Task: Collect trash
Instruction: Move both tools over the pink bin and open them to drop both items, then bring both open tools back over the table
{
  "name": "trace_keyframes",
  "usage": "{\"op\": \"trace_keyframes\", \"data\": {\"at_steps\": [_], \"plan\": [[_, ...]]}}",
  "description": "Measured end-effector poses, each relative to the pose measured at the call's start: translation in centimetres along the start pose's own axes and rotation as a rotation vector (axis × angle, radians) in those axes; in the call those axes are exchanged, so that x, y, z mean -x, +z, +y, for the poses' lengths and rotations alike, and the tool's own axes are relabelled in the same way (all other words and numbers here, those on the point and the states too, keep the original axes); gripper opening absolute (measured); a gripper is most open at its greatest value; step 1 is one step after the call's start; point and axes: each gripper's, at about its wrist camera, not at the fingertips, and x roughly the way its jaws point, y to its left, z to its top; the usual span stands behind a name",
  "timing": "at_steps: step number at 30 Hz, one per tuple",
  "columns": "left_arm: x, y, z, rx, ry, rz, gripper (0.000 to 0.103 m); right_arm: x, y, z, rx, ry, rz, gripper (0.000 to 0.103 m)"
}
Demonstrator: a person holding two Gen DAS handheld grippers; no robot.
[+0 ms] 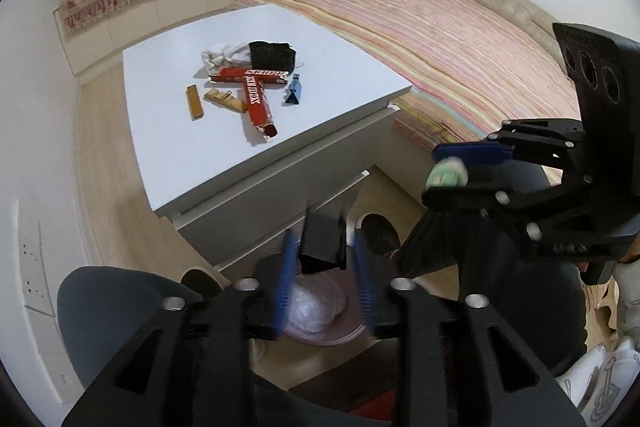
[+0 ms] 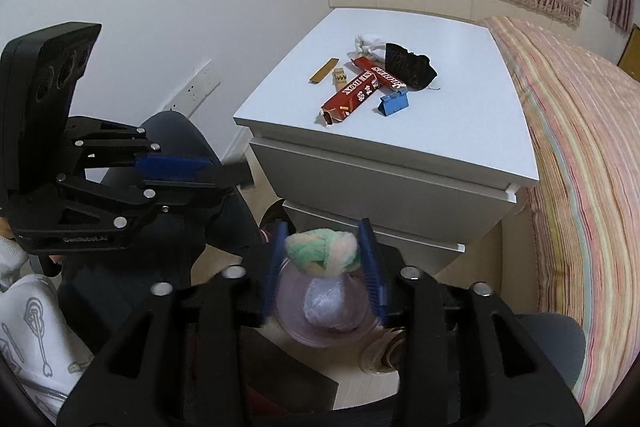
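In the left wrist view my left gripper points down over a round pink bin on the floor. A small black box sits blurred between the blue pads with a gap on each side; the jaws are open. In the right wrist view my right gripper hangs over the same pink bin, which holds a crumpled white plastic bag. A green, pink and white balled wad lies loose between its spread pads. Each gripper also shows in the other's view: right gripper, left gripper.
A white nightstand carries two crossed red boxes, a blue binder clip, white and black cloth and small wooden pieces. A striped bed borders it. A person's dark trouser legs are beside the bin.
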Motion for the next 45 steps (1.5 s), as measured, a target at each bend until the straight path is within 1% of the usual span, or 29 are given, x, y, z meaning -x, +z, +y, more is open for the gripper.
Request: {"op": "trace_keyframes", "data": {"at_steps": [1,2,3,4,6,7,9,16,22,29,35,41,45], "plan": [[0.1,0.0,0.1,0.005,0.003,-0.006,0.066,0.0,0.0,-0.1,-0.008,-0.009,-0.008,0.077],[0.2,0.0,0.3,0.013,0.008,-0.017,0.082,0.1,0.0,-0.3,-0.017,-0.016,-0.013,0.085],[0.4,0.0,0.6,0.028,0.021,-0.034,0.087,0.1,0.0,-0.5,-0.028,-0.027,-0.014,0.091],[0.4,0.1,0.8,0.04,0.036,-0.044,0.09,0.1,0.0,-0.7,-0.035,-0.038,-0.013,0.093],[0.5,0.1,1.3,0.059,0.059,-0.049,0.091,-0.1,0.0,-1.0,-0.047,-0.043,-0.006,0.096],[0.5,0.2,1.5,0.064,0.066,-0.053,0.094,-0.3,-0.1,-1.1,-0.052,-0.047,0.0,0.096],[0.5,0.2,1.8,0.078,0.091,-0.063,0.095,-0.5,-0.1,-1.3,-0.059,-0.055,0.008,0.097],[0.5,0.4,2.6,0.089,0.114,-0.06,0.095,-0.8,0.2,-1.7,-0.076,-0.067,0.016,0.098],[0.6,1.4,3.4,0.1,0.126,-0.064,0.095,-0.7,1.6,-2.3,-0.085,-0.087,0.008,0.098],[0.6,4.0,5.1,0.118,0.151,-0.069,0.095,-0.4,4.7,-3.7,-0.094,-0.093,-0.022,0.098],[-0.1,6.8,7.1,0.14,0.165,-0.071,0.095,-1.2,8.0,-5.0,-0.088,-0.097,-0.031,0.098],[-2.2,9.0,9.3,0.166,0.205,-0.044,0.095,-3.3,11.0,-6.6,-0.08,-0.104,-0.024,0.098],[-4.2,10.1,10.5,0.182,0.213,-0.015,0.095,-5.0,12.6,-7.6,-0.071,-0.104,-0.011,0.098]]}}
